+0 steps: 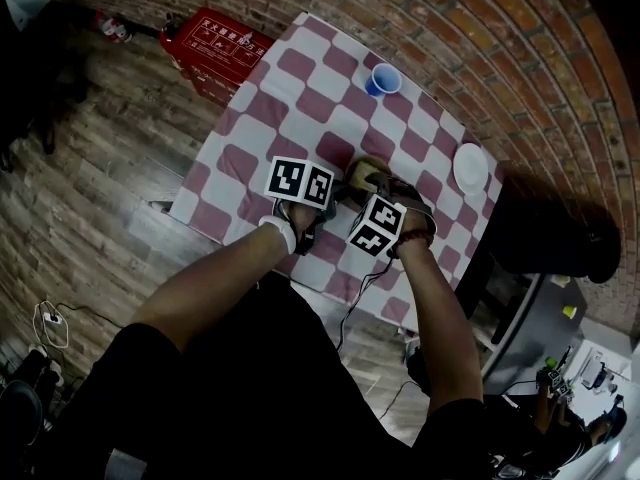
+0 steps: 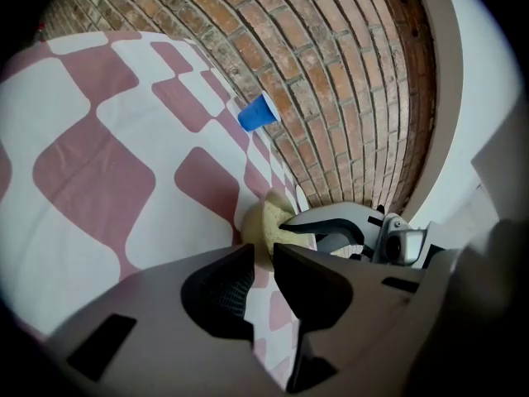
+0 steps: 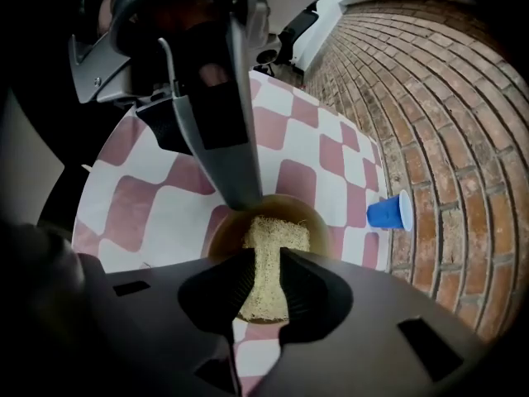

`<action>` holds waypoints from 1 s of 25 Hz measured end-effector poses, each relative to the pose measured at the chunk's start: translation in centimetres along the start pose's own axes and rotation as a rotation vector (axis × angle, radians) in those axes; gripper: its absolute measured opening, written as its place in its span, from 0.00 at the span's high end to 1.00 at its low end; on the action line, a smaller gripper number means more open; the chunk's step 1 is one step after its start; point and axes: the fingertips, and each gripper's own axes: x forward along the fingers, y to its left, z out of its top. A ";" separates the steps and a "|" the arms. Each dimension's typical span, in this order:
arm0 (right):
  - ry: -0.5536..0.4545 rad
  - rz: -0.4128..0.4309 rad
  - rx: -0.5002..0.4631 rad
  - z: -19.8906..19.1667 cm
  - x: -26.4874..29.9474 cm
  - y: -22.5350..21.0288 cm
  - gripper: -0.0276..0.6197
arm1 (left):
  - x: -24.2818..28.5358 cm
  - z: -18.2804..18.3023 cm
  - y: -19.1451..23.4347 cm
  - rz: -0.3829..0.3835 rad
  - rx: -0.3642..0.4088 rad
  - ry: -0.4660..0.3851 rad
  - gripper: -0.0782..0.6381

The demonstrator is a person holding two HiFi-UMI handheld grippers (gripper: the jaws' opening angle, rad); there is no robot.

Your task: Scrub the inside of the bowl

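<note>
The right gripper [image 3: 266, 259], clamped on the sponge [image 3: 277, 234], had the bowl [image 3: 223, 233] dead ahead, while the left gripper [image 2: 264, 253] pinched its far rim.

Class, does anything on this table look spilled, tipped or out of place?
Nothing stands out. The blue cup stands upright, the white dish lies flat, and the sponge sits inside the bowl.

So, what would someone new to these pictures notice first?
Two grippers meet at a brown bowl mid-table: the right gripper is shut on a tan scrub pad inside the bowl, and the left gripper pinches its rim. The pink-and-white checked tablecloth also stands out, with a blue cup near the brick wall and a white plate to the right.
</note>
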 end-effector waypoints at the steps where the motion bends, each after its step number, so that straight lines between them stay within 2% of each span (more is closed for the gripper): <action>1: 0.012 -0.006 -0.026 -0.2 -0.2 0.0 0.80 | 0.1 0.1 0.0 -0.002 0.003 0.002 0.78; 4: 0.041 -0.005 -0.094 -0.8 -0.9 0.4 0.80 | 0.1 0.1 0.0 -0.010 -0.002 0.003 0.78; 6: 0.041 0.011 -0.107 -0.9 -0.9 0.7 0.80 | 0.1 0.2 0.1 -0.013 -0.011 0.001 0.78; 10: 0.009 0.039 -0.051 -0.1 -0.1 0.9 0.80 | 0.1 0.1 0.0 -0.008 -0.008 0.003 0.78; 14: 0.006 0.036 0.019 -0.2 0.7 0.1 0.80 | 0.2 0.0 -0.1 -0.011 -0.013 0.003 0.78; 16: 0.017 0.026 0.020 -0.6 0.5 -0.2 0.80 | 0.2 0.1 -0.2 -0.012 -0.013 0.002 0.78; 21: 0.079 -0.003 -0.200 -1.8 -0.5 0.2 0.80 | 0.3 0.1 -0.2 -0.014 -0.011 0.002 0.78; 23: 0.076 0.022 -0.232 -1.7 -0.6 0.9 0.80 | 0.2 0.2 -0.2 -0.014 -0.014 -0.001 0.78; 25: 0.062 0.042 -0.212 -1.2 -0.4 1.4 0.80 | 0.1 0.3 -0.2 -0.014 -0.014 -0.005 0.78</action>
